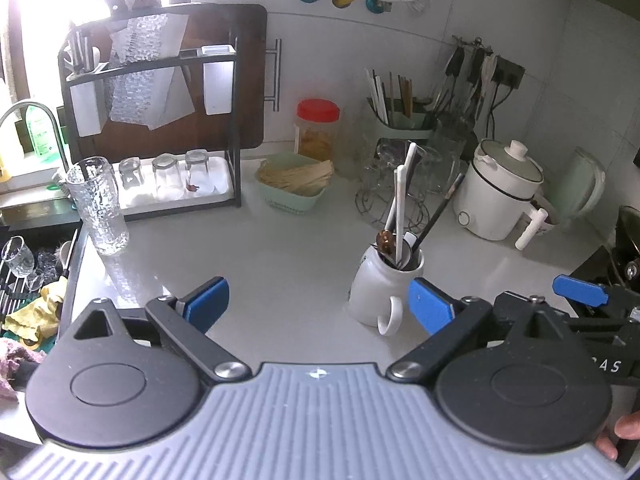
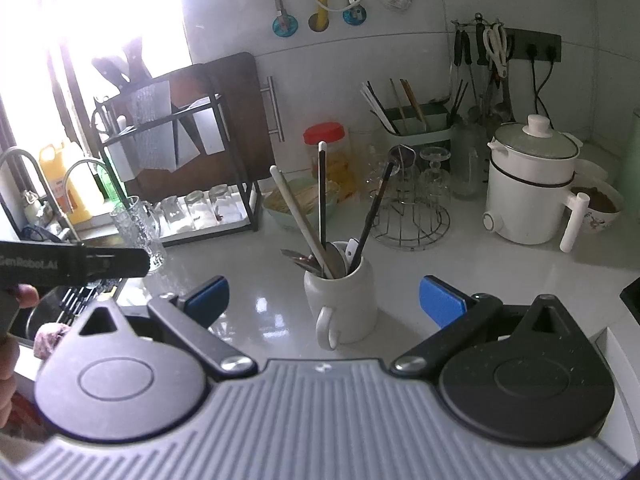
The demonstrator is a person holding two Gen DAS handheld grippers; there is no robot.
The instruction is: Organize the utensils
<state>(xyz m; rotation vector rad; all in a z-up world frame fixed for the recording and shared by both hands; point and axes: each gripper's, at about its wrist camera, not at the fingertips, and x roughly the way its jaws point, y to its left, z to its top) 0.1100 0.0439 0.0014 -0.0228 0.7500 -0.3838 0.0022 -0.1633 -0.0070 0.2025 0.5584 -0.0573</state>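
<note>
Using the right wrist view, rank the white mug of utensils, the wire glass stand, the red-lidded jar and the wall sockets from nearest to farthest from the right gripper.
From the right gripper, jaws open:
1. White mug of utensils, just ahead, centre.
2. Wire glass stand, behind the mug, slightly right.
3. Red-lidded jar, near the back wall, centre.
4. Wall sockets, high on the wall, far right.

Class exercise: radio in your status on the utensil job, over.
Left gripper open, empty. Right gripper open, empty. White mug upright on counter, utensils inside, untouched. Nothing in the way.
</note>
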